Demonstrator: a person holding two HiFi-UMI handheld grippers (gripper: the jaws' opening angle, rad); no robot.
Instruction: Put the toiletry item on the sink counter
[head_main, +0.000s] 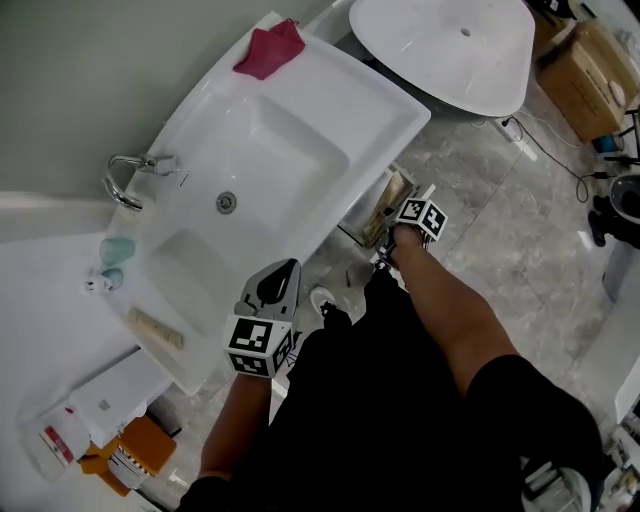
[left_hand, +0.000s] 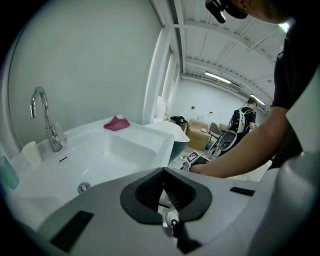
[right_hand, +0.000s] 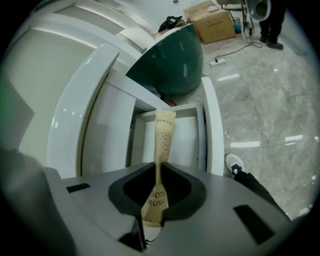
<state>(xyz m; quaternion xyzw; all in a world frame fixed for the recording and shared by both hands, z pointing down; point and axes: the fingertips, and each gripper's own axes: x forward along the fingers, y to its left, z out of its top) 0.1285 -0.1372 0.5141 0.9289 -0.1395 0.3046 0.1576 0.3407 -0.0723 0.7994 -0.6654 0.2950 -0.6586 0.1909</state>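
Down at the open drawer (right_hand: 186, 142), right tongs (right_hand: 160, 170) gripped the toothbrush packet (right_hand: 164, 132); left tongs (left_hand: 163, 175) were closed, empty. Placing it on the sink tabletop (head_main: 345, 68) remained.

White sink (head_main: 340, 90), crimson cloth (head_main: 268, 50), tan speckled toothbrush packet (right_hand: 164, 137), grey marbled floor (head_main: 500, 230).
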